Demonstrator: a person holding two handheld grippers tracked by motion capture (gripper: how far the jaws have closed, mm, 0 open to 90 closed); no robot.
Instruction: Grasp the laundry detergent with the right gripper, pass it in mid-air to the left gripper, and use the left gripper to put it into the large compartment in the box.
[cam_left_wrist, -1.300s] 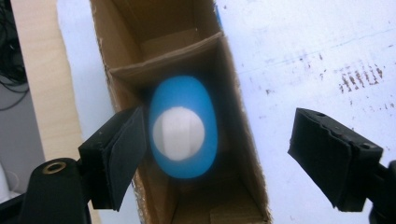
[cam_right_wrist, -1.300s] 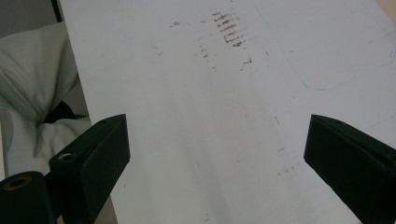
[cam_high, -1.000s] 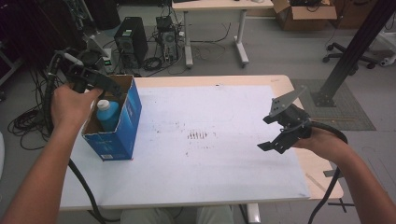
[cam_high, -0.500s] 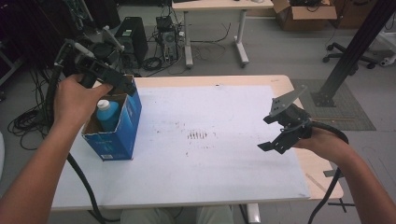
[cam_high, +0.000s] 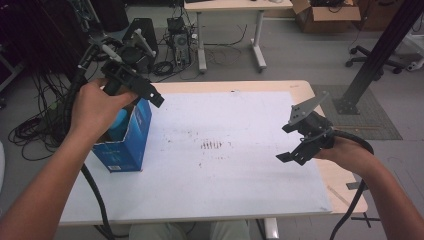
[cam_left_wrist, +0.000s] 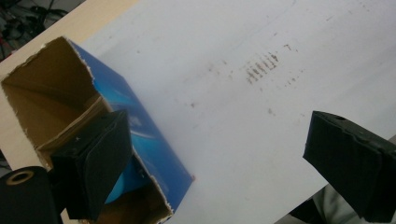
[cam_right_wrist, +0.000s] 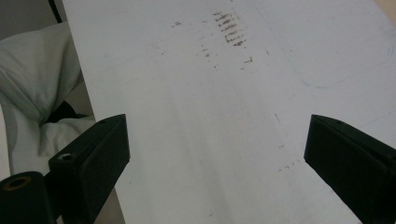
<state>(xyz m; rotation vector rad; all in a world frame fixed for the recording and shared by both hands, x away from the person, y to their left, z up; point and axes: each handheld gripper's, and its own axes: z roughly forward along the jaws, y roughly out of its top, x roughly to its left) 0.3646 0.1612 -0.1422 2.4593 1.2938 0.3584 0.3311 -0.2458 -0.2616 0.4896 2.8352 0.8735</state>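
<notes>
Blue box (cam_high: 125, 142) w/ bottle (cam_high: 119, 125) inside: left claw (cam_high: 145, 92) has lifted off it, open, empty. Right claw (cam_high: 295, 142) open, idle over table (cam_high: 225, 200). Drop-off prob. done.

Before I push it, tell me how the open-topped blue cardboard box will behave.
The blue cardboard box stands taller than it is wide, so a high push would probably tip it. Its torn, thin walls look likely to flex under the jaws. The blue object inside may add weight low down; how much is unclear.
</notes>
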